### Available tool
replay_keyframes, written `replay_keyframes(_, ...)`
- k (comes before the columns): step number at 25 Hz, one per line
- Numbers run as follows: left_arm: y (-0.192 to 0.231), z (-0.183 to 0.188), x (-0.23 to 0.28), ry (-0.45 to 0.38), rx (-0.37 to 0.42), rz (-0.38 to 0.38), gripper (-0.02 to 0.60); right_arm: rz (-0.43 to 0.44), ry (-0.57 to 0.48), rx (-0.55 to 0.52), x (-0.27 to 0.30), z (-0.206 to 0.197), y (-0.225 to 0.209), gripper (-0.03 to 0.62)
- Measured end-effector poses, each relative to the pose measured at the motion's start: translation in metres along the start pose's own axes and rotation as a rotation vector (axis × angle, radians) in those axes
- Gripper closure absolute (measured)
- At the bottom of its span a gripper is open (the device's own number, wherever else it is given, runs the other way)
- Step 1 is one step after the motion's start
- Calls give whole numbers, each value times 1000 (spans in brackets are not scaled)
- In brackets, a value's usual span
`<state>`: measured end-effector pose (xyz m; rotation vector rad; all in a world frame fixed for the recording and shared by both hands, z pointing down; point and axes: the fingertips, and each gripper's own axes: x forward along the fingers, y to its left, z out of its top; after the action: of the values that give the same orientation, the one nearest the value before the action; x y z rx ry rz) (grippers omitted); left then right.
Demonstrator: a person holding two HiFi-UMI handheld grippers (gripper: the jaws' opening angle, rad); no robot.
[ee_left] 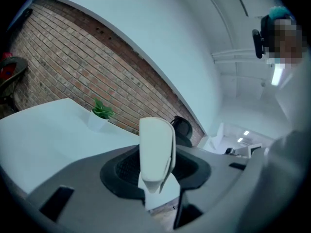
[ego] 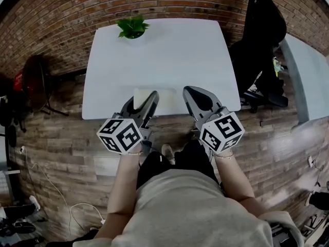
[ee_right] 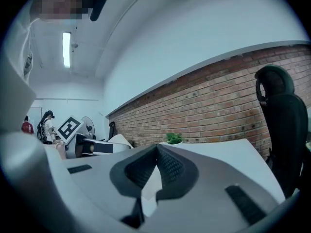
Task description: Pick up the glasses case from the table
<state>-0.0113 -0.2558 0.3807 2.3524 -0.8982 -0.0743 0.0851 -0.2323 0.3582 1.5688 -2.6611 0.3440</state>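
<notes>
Left gripper (ego: 146, 103): we see ribbed black pads clamped on the glasses case (ee_left: 156, 149) | case: smooth white rounded shell, seam down one edge, standing on end by the matte white table's (ego: 169, 55) near edge | right gripper (ee_right: 156, 152): jaws together, empty.

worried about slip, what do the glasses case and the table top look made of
The glasses case looks like hard white plastic or smooth leatherette: matte, with a seam along its edge. The table is probably smooth white laminate: flat, uniform, no grain.
</notes>
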Motion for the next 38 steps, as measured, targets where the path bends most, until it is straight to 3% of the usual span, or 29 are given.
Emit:
replay_keyframes(13,-35,34,-16,-94,119,-42,425,20,-55,28,1,22,28,595)
replay_keyframes(18,-34,37,-22,-159,95,-30,425,13,-62,44,8,24,34,595)
replay_keyframes(38,-17,36,-28,-187,54,22,425,49,15,21,25,5,42,595)
